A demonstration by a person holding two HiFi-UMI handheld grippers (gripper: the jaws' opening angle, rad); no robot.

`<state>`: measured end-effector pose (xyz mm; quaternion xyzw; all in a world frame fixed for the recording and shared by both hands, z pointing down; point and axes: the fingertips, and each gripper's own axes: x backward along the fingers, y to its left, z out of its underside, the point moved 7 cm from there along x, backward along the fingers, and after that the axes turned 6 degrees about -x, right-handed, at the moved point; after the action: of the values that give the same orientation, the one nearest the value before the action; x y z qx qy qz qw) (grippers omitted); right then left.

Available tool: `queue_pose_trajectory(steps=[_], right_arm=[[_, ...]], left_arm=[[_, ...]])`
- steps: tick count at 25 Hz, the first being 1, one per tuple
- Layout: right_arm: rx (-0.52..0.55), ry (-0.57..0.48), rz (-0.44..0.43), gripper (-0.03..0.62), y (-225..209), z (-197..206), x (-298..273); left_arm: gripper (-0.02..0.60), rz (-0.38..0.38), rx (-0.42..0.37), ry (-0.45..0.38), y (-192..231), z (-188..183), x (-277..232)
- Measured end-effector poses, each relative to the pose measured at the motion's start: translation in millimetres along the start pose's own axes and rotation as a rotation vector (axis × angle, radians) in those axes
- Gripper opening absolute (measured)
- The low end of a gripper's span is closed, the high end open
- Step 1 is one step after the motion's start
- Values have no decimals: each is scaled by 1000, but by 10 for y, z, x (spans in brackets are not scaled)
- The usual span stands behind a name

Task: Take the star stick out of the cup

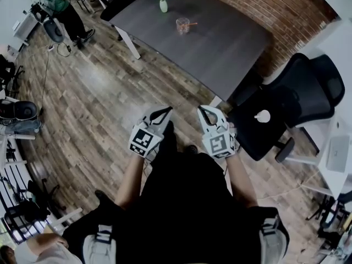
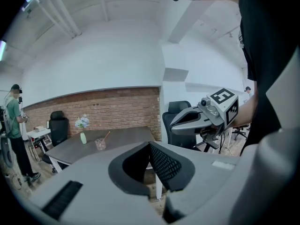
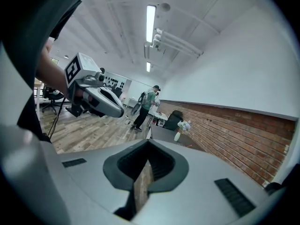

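A clear cup (image 1: 182, 26) stands on the dark grey table (image 1: 220, 43) far ahead, with a thin orange stick (image 1: 190, 22) leaning out of it; no star shape can be made out. The left gripper view shows the cup (image 2: 100, 144) and the stick (image 2: 107, 136) small and distant. My left gripper (image 1: 166, 110) and right gripper (image 1: 201, 109) are held side by side close to my body over the wood floor, well short of the table. Both are shut with nothing between the jaws. Each gripper shows in the other's view: the right gripper (image 2: 176, 122) and the left gripper (image 3: 121, 112).
A green vase of flowers (image 1: 163, 0) stands on the table beyond the cup. A black office chair (image 1: 291, 103) sits to my right by the table's corner. A person in green (image 1: 58, 1) stands at desks far left. Cables and equipment (image 1: 19, 114) line the left side.
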<state>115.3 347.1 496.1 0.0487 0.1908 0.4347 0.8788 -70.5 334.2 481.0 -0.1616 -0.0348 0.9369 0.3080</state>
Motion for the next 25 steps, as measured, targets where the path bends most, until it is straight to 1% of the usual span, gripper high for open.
queue_pose_trajectory(steps=[5,11,25], right_arm=[[31,21,8,-2,-6,-25,-111],[37,50,16,-2,-47,-31,-294],[54,85,34,-2,-223,-131,-868]], left_arm=[[2,12,-4,-5,145,2,-49],[2,29,-6,-14,347,10,-113],[2,51,-5,-23,1003,31,-316]])
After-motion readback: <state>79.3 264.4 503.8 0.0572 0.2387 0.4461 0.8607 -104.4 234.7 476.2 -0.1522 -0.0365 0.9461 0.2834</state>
